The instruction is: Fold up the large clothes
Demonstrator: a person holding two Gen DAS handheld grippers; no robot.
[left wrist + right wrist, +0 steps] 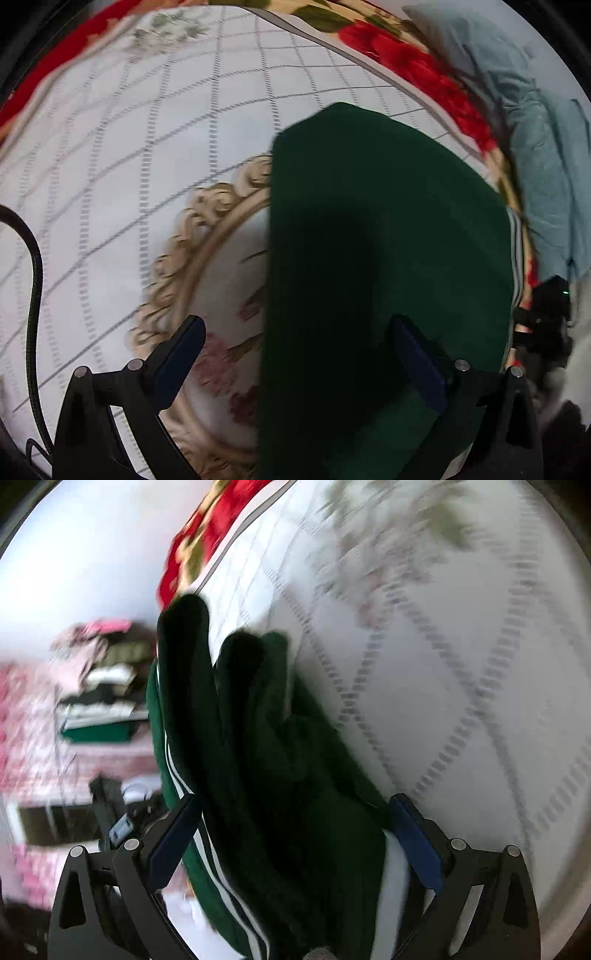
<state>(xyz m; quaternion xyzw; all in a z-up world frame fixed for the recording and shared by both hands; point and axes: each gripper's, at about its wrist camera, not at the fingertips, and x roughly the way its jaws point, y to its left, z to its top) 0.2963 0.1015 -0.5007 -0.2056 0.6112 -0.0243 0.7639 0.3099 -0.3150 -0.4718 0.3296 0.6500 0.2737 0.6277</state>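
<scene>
Left wrist view, folded green garment on bedspread, both hand-held grippers spread wide.

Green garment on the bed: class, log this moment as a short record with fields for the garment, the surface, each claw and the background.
garment: dark green garment with white stripes, folded, lying flat
surface: white quilted bedspread, red floral border
left claw: open, over the garment's edge
right claw: open, green fabric between its fingers
background: blue-grey cloth; blurred stacked clothes
</scene>
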